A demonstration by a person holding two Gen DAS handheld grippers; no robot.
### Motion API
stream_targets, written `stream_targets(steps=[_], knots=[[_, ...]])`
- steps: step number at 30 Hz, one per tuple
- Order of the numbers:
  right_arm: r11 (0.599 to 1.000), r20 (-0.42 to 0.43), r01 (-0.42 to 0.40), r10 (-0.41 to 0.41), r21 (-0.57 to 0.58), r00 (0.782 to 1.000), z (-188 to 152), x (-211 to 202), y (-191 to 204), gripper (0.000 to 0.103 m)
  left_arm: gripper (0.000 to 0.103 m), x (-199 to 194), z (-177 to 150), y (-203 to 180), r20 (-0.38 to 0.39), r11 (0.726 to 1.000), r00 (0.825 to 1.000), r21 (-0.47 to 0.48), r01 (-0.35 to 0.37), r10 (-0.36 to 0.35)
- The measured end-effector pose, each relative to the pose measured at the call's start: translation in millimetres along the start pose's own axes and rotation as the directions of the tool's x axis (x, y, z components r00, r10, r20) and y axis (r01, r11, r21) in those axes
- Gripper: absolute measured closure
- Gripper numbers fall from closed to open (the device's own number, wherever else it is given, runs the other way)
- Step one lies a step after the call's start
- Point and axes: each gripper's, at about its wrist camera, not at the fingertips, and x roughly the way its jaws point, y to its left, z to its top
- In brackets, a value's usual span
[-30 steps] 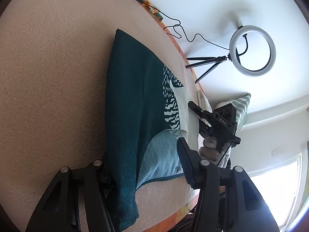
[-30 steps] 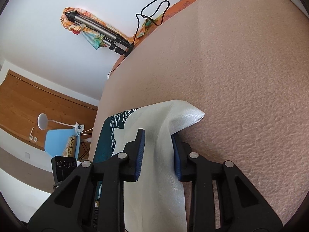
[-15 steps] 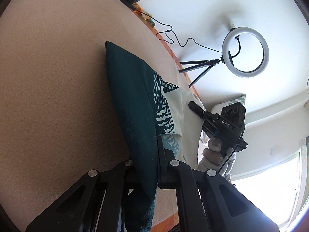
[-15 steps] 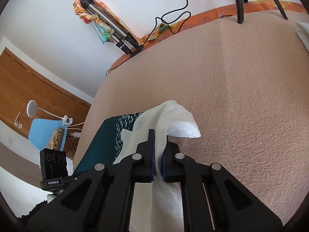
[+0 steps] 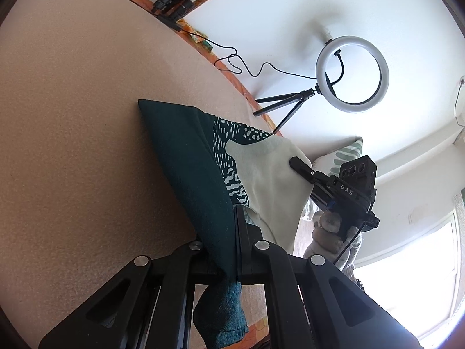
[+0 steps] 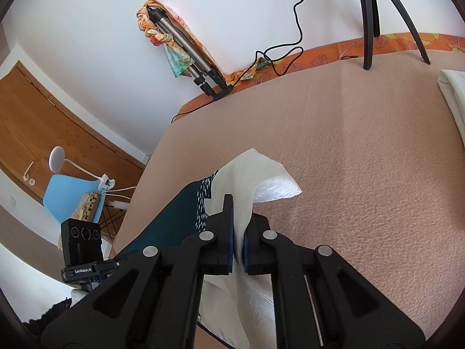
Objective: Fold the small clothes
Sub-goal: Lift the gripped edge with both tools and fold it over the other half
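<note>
A small garment, dark teal (image 5: 186, 157) with a cream part and a white-dash pattern, is lifted off the beige blanket (image 5: 72, 116). My left gripper (image 5: 234, 232) is shut on its teal edge, and a teal end hangs below the jaws. My right gripper (image 6: 239, 232) is shut on the cream part (image 6: 255, 174), whose corner sticks out past the fingertips. In the left wrist view the right gripper (image 5: 295, 161) pinches the cream side, with a hand under it. The cloth stretches between the two grippers. The right wrist view shows the left gripper's camera block (image 6: 81, 244) at lower left.
A ring light on a small tripod (image 5: 351, 72) stands at the blanket's far edge, its cable trailing along the orange border (image 6: 319, 52). A folded tripod (image 6: 180, 46) leans on the wall. White folded cloth (image 6: 453, 93) lies at the right. A blue chair (image 6: 69, 192) stands beyond.
Both grippers have closed onto the garment and lifted it. The flat cloth now hangs up between them; the right side rose more.
</note>
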Motion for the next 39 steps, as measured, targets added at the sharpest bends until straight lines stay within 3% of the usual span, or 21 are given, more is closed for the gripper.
stream_targets(steps=[11, 23, 33, 39], knots=[[1.000, 0.045, 0.027, -0.026, -0.005, 0.999, 2.9, -26.8, -2.8, 0.097, 0.099, 23.7, 3.9, -21.4, -0.026, 0.998, 0.999, 0.054, 0.028, -0.026], [0.998, 0.171, 0.060, -0.062, 0.017, 0.983, 15.9, -94.9, -16.4, 0.098, 0.099, 54.1, 18.1, -71.8, -0.041, 0.981, 0.995, 0.170, 0.097, -0.091], [0.994, 0.276, 0.093, -0.104, 0.055, 0.955, 38.6, -165.5, -58.5, 0.098, 0.099, 121.4, 35.7, -133.2, -0.074, 0.944, 0.982, 0.271, 0.189, -0.175], [0.985, 0.299, 0.167, -0.174, 0.046, 0.938, 57.7, -203.4, -87.1, 0.098, 0.099, 162.3, 44.6, -168.5, -0.091, 0.925, 0.973, 0.301, 0.230, -0.213]])
